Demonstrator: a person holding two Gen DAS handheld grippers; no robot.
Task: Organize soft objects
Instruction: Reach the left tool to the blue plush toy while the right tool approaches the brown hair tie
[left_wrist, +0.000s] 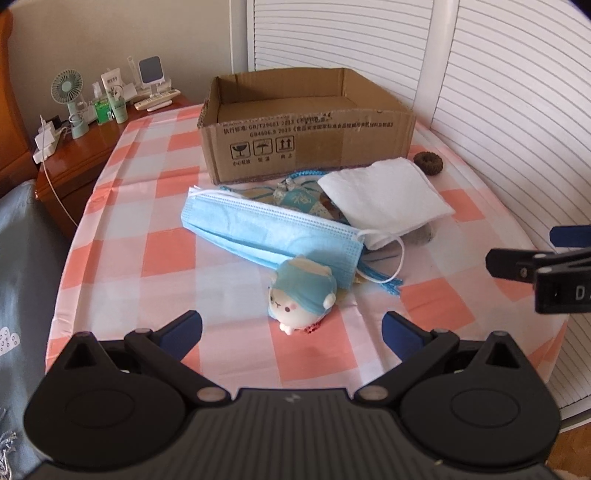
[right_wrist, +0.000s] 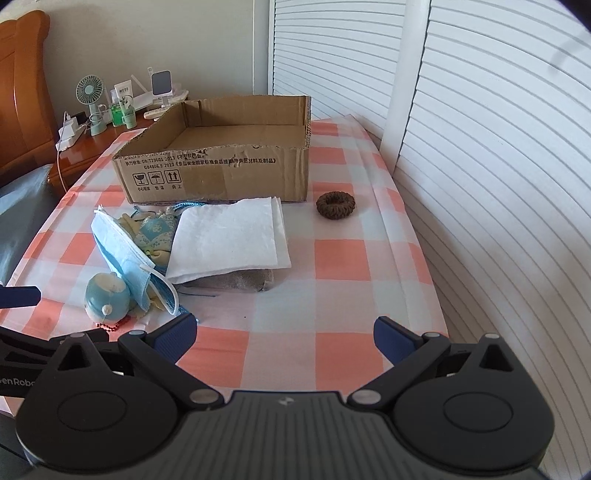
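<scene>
Left wrist view: my left hand-held gripper (left_wrist: 291, 326) sits low over the near edge of the desk (left_wrist: 147, 236), jaws spread wide, nothing held, aimed at the plush toy (left_wrist: 301, 291) just ahead of the fingertips. Right wrist view has my right hand-held gripper (right_wrist: 284, 330) likewise wide open and holding nothing, level, pointed up the desk toward the box (right_wrist: 221, 162); its tip also shows at the right edge of the left view.

Soft stuff is piled in front of the box, none inside it yet: face mask (left_wrist: 273, 232) draped across a patterned pouch (left_wrist: 295, 201), white folded cloth (right_wrist: 231, 236) on top of a grey pad (right_wrist: 243, 282), brown hair tie (right_wrist: 335, 205) alone to the right near the box corner.

Risks as I judge them:
- Mask edge overlaps the toy, so grabbing the toy could drag the mask and its ear loops along.
- Toy is round and squashy, may squirt out of a shallow pinch.
- Its red bead chain could snag.
- Lifting the cloth may pull the pouch cords.
- 2 grippers sit close, could bump.
</scene>
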